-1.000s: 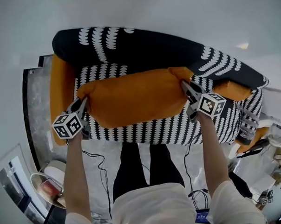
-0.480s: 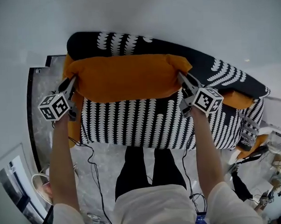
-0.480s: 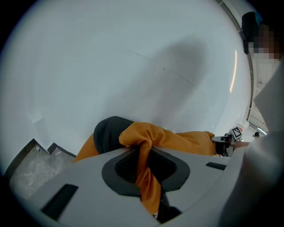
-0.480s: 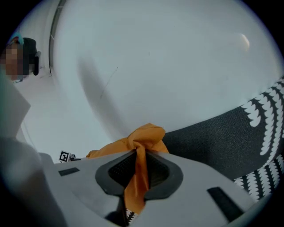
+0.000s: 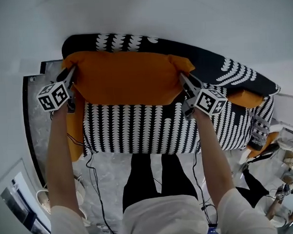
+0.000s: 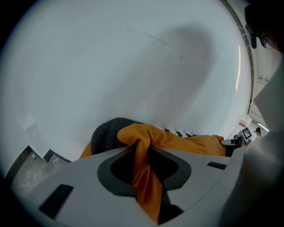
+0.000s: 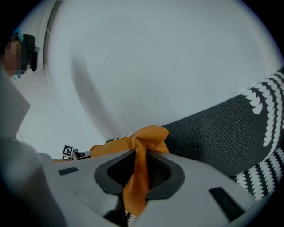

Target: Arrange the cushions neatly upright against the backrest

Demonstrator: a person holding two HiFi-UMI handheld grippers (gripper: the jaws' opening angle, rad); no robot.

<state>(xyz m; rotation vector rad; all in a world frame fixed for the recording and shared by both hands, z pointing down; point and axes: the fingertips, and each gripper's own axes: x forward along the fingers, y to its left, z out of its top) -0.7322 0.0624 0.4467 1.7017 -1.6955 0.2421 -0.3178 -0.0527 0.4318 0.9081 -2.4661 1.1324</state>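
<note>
Head view: nearest, the person leans over the patterned sofa seat with both arms stretched forward. The left tongs and right tongs each pinch a gathered corner of the big orange cushion. Each gripper view shows cloth bunched between the pads, and both pairs are just starting to open. The cushion stands lengthwise at the back of the seat, resting against the dark backrest. It looks as good as placed, with only the release left. Farther right, a smaller cushion lies low at the sofa's end and probably needs standing up. An orange piece at the left end may be another cushion, though I cannot tell.
</note>
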